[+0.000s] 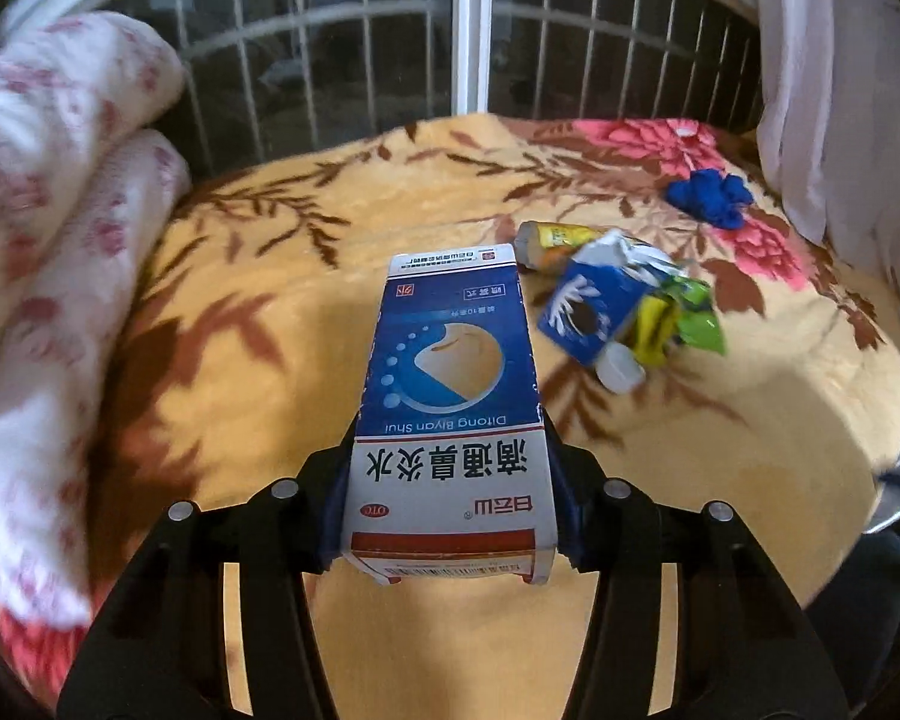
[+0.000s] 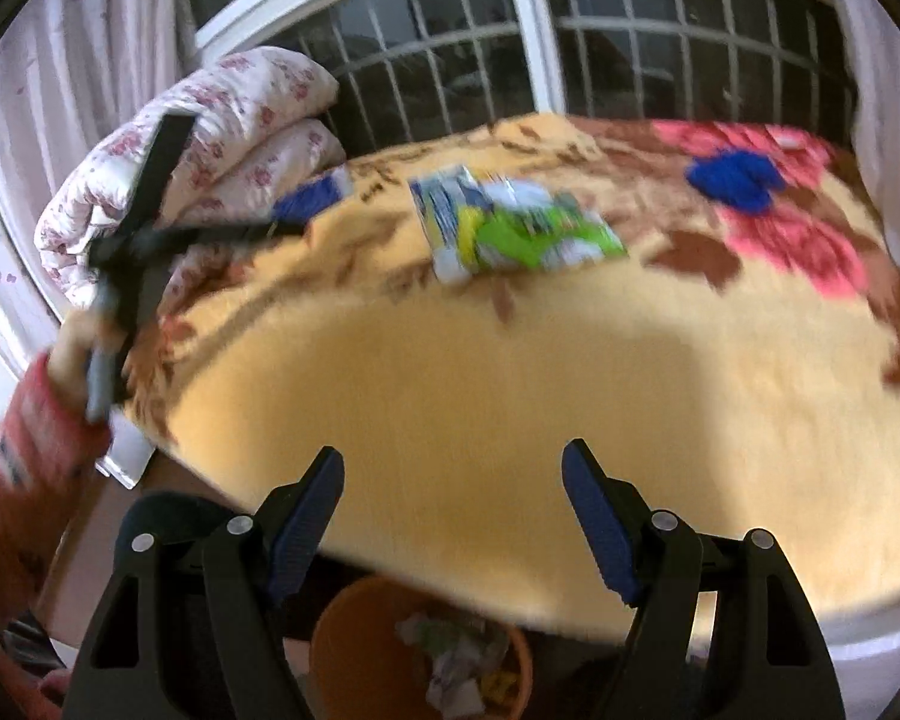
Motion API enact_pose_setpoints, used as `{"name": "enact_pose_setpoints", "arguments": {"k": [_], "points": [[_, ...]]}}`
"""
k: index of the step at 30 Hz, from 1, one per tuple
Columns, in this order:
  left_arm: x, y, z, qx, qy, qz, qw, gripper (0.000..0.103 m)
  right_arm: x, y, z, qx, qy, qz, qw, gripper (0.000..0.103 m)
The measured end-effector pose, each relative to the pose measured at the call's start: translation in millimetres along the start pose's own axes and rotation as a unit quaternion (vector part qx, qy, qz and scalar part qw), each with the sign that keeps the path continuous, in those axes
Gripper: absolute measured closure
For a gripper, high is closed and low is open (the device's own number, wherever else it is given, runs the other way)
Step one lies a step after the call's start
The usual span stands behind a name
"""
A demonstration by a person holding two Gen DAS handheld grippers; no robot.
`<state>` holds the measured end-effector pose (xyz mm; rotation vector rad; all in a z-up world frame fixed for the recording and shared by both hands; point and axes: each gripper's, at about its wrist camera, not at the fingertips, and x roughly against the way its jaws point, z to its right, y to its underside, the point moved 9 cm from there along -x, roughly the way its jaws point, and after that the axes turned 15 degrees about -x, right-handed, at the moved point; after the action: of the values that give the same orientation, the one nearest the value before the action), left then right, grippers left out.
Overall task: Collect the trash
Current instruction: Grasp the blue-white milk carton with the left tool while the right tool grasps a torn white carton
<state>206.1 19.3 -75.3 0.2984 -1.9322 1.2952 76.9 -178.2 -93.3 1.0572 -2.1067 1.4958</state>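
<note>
One blue-and-white medicine box (image 1: 450,414) sits clamped between the two fingers of the left gripper (image 1: 450,480), held above the yellow floral blanket (image 1: 270,330) that covers the bed. Ahead and to the right of it lies a small heap of litter — one torn blue carton (image 1: 594,312), one yellow tube-shaped wrapper (image 1: 555,240), one green-and-yellow wrapper (image 1: 687,315) and one white cap (image 1: 621,369), all touching or overlapping. Farther back lies one crumpled blue item (image 1: 711,195), well apart from the heap. The right gripper (image 2: 453,516) stands with its jaws wide apart and nothing between them, above the near edge of the blanket. Just below it is one orange bin (image 2: 342,630), with crumpled scraps inside. One folded floral quilt (image 1: 60,210) rests at the left, against the barred window (image 1: 354,60).
</note>
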Motion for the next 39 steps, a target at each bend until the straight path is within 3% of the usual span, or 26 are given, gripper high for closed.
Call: {"name": "enact_pose_setpoints", "arguments": {"k": [3,6,12,16,17,20,21,29,39], "points": [[20.3,13.6,6.4,0.008,-0.012,0.009,0.9999,0.052,-23.4,-42.0,-15.8,0.029,-0.001,0.024,0.999,0.020],[35.7,29.1,11.9,0.015,-0.028,0.013,0.9994,0.052,-49.0,-75.6,-29.1,0.049,0.006,0.041,0.998,0.020],[42.4,49.2,20.8,0.020,-0.025,0.007,0.9995,0.052,-124.9,-124.6,-40.2,0.039,0.033,0.005,0.999,0.019],[46.7,52.6,27.9,0.016,-0.015,0.016,0.9996,0.052,-176.0,-140.4,-28.0,0.049,0.094,-0.027,0.994,0.020],[46.5,52.7,28.4,0.017,-0.011,0.018,0.9996,0.052,-182.6,-140.7,-26.4,0.050,0.100,-0.036,0.993,0.021],[46.3,52.9,29.1,0.019,-0.011,0.019,0.9996,0.052,-199.2,-136.7,-29.0,0.058,0.110,-0.062,0.990,0.039],[45.6,52.3,27.9,0.022,-0.009,0.019,0.9995,0.052,-201.0,-135.8,-30.1,0.062,0.118,-0.064,0.989,0.049],[44.3,51.6,28.1,0.026,0.002,0.022,0.9994,0.052,-180.0,-136.5,-44.3,0.079,0.118,-0.037,0.989,0.051],[54.2,46.1,37.6,0.016,-0.002,0.027,0.9995,0.052,-97.2,-145.5,-61.6,0.078,0.082,0.016,0.993,0.051]]}}
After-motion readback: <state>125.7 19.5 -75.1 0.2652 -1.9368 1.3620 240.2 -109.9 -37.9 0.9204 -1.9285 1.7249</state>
